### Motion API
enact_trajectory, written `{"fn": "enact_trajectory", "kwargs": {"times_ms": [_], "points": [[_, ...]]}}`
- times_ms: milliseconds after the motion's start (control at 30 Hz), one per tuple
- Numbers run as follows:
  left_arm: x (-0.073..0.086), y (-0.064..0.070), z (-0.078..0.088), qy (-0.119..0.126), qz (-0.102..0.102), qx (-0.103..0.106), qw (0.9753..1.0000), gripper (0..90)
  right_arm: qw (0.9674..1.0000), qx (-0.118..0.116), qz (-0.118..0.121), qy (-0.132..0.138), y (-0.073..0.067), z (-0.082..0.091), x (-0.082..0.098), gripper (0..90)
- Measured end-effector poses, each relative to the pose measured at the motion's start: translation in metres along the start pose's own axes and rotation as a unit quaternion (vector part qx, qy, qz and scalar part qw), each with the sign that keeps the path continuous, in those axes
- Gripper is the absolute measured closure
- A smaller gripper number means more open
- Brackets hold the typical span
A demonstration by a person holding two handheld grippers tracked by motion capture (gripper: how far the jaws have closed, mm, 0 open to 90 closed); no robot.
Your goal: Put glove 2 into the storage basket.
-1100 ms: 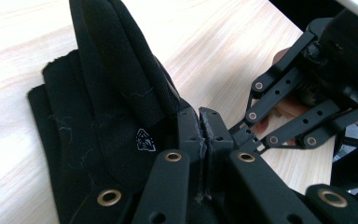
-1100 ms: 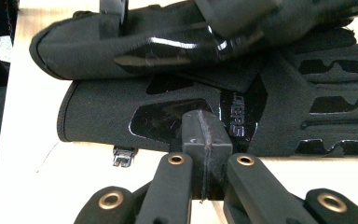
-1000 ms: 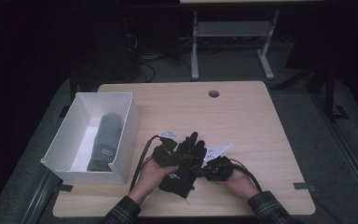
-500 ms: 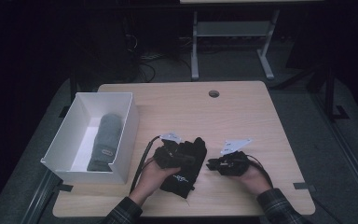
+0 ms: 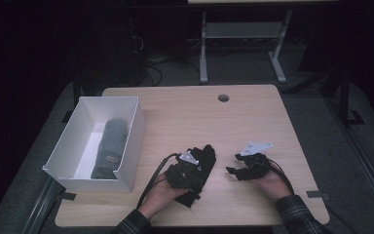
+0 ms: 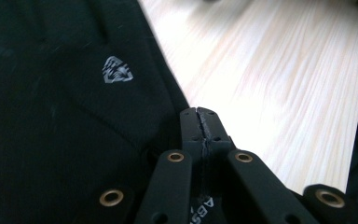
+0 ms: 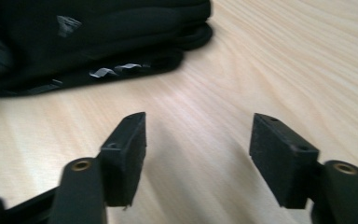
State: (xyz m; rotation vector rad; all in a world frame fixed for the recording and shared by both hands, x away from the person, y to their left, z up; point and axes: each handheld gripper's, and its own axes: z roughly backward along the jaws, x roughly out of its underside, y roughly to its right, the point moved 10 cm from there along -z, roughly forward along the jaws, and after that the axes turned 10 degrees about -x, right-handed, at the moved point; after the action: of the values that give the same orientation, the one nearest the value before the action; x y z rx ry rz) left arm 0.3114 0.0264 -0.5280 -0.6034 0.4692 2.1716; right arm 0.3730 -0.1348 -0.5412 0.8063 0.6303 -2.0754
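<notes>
A black glove (image 5: pixel 207 155) with a small grey emblem (image 6: pixel 117 70) lies on the wooden table (image 5: pixel 199 117) near the front edge. My left gripper (image 5: pixel 195 168) rests on it. Its jaws are pressed together at the glove's edge (image 6: pixel 200 123), and thin cloth seems pinched between them. My right gripper (image 5: pixel 232 171) sits low over bare wood to the right of the glove. Its jaws have just been opening and stand wide apart (image 7: pixel 198 140) with nothing between them. The glove (image 7: pixel 98 32) lies beyond them, untouched.
A white open box (image 5: pixel 137 122) stands at the table's left with a rolled grey cloth item (image 5: pixel 111 146) inside. A cable hole (image 5: pixel 223 98) is near the far edge. A metal stand (image 5: pixel 243 34) is on the floor behind the table.
My right gripper has let go of the glove, drawn away to the right and opened. The left gripper and the glove have shifted slightly on the table.
</notes>
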Motion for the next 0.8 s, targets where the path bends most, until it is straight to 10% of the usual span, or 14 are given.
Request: {"fn": "enact_trajectory", "kwargs": {"times_ms": [200,400,800], "points": [[0.02,-0.016,0.018,-0.021,-0.023,-0.034,0.9989,89.4,0.9998,0.021,0.001,-0.002,0.008,-0.003,0.003,28.2],[0.012,-0.028,0.034,0.008,-0.029,-0.055,0.998,83.1,0.9998,0.014,-0.014,0.005,0.009,-0.005,0.003,24.6],[-0.012,-0.059,0.025,0.041,-0.024,-0.1,0.9938,30.4,0.9997,0.014,-0.014,0.011,0.01,-0.006,0.003,21.8]]}}
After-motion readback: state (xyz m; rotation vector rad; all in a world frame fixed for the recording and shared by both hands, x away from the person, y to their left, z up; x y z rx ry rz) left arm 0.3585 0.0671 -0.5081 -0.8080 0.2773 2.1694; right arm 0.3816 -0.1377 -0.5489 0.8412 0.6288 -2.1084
